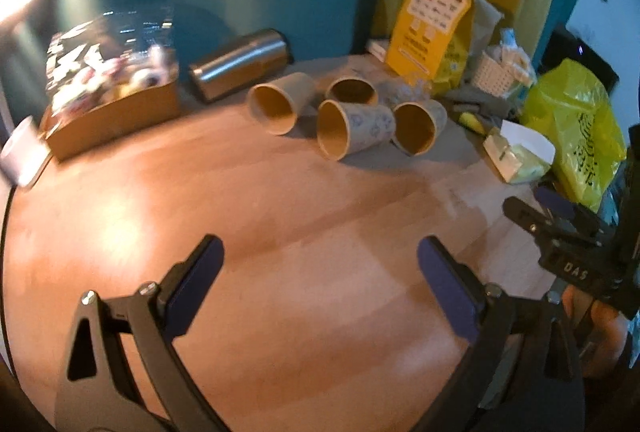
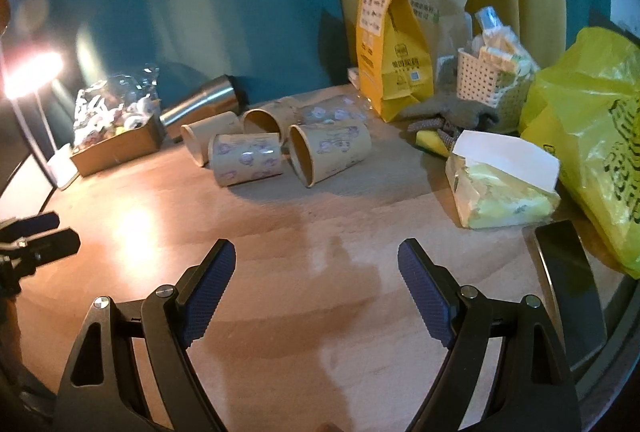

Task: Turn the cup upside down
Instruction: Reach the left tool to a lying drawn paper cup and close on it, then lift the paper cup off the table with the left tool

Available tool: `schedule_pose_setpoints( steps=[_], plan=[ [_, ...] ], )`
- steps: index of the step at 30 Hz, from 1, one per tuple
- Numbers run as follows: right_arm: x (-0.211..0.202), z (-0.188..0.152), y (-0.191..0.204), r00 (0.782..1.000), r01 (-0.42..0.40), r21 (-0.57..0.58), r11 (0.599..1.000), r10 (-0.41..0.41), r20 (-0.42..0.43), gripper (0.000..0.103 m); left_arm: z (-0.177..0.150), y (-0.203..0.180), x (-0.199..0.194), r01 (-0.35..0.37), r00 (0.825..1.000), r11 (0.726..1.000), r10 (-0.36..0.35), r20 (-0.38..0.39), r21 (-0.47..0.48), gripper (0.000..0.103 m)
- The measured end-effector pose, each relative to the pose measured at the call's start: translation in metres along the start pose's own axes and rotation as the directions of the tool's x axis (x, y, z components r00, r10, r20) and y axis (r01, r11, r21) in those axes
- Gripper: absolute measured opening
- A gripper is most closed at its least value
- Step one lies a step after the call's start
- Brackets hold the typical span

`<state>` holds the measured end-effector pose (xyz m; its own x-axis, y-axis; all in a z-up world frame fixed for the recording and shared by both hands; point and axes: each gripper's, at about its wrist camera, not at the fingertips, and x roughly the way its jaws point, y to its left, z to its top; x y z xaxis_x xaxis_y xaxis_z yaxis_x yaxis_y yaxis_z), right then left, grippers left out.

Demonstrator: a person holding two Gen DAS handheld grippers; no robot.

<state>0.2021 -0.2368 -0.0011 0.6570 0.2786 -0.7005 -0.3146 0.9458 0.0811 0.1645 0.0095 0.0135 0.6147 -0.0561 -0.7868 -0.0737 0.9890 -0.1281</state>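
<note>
From your left wrist camera, your left gripper (image 1: 320, 252) hung over the bare wooden tabletop (image 1: 280, 232) with its blue-padded fingers (image 1: 200, 284) spread wide and nothing between them. Four printed paper cups lay on their sides in a cluster well beyond the fingertips, and the front cup (image 1: 352, 134) pointed its open mouth back toward you. A brushed steel tumbler (image 1: 240, 64) lay on its side behind the cluster to the left, and a tall yellow paper bag (image 1: 428, 20) stood behind it to the right. Your right gripper (image 1: 532, 208) showed at the right edge, far to the right of the cups; you could not tell its opening from there.

From your right wrist camera, your right gripper (image 2: 316, 256) held nothing, its blue-padded fingers (image 2: 428, 296) wide apart above the table. The cups lay ahead, the front cup (image 2: 248, 158) side-on. A yellow-green tissue pack (image 2: 504, 188) sat well right of the cups, with a yellow plastic bag (image 2: 592, 136) beyond it.
</note>
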Motion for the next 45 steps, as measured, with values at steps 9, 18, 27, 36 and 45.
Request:
schedule_pose_setpoints(
  steps=[9, 18, 27, 36, 45],
  plan=[
    [0.052, 0.03, -0.041, 0.999, -0.006, 0.106, 0.994, 0.011, -0.05, 0.086, 0.106, -0.016, 0.077, 0.033, 0.995, 0.991, -0.021, -0.097, 0.127, 0.099],
    [0.084, 0.04, -0.062, 0.996, -0.012, 0.144, 0.989, 0.024, -0.081, 0.086, 0.184, -0.038, 0.17, 0.09, 0.975, 0.986, -0.06, -0.212, 0.139, 0.099],
    [0.101, 0.048, -0.073, 0.995, -0.038, 0.161, 0.986, 0.053, -0.09, 0.086, 0.202, -0.05, 0.231, 0.073, 0.947, 0.98, -0.011, -0.322, 0.183, 0.097],
    [0.101, 0.047, -0.079, 0.994, -0.046, 0.174, 0.984, 0.062, -0.087, 0.086, 0.197, -0.046, 0.248, 0.094, 0.936, 0.98, -0.027, -0.352, 0.174, 0.068],
    [0.075, 0.047, -0.069, 0.998, -0.04, 0.168, 0.985, 0.049, -0.047, 0.086, 0.196, -0.046, 0.196, 0.113, 0.958, 0.984, -0.071, -0.278, 0.138, 0.067]
  ],
)
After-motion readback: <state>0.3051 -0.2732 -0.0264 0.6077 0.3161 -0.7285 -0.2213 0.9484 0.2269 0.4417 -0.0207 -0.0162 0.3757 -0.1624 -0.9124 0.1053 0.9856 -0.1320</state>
